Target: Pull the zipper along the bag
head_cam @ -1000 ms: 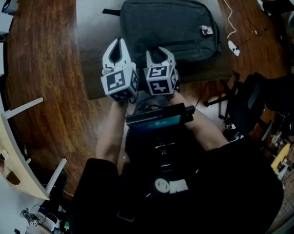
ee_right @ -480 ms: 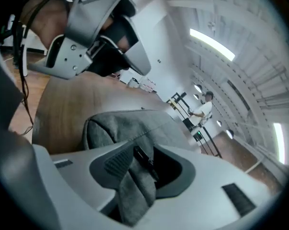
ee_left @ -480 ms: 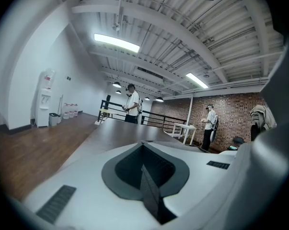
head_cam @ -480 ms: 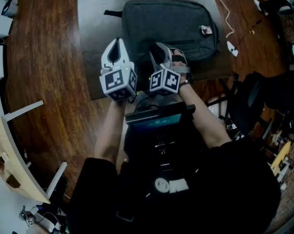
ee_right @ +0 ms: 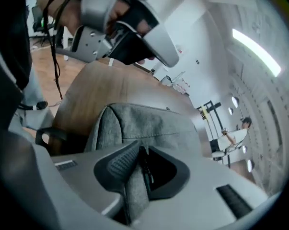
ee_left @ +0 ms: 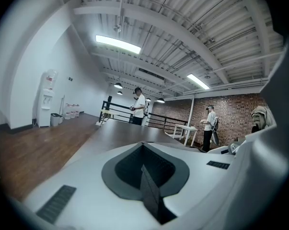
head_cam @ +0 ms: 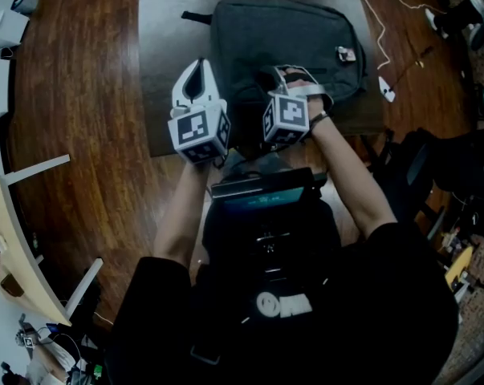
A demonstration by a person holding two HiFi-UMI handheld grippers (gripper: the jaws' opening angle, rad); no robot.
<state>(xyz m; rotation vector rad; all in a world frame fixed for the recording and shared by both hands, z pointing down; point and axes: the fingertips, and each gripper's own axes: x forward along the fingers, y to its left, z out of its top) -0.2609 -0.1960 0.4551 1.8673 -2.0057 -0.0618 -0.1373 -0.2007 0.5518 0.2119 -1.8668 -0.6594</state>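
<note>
One risk: your right hand-held gripper (ee_right: 142, 152), jaws just closing, pinches grey fabric at the near edge of the bag (head_cam: 282, 30) on the surface (head_cam: 165, 30), so pulling may drag cloth, not the zipper (ee_right: 146, 172).

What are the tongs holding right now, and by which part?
The right tongs have just closed on the grey bag, pinching its fabric beside the zipper. The left tongs are shut on nothing.
</note>
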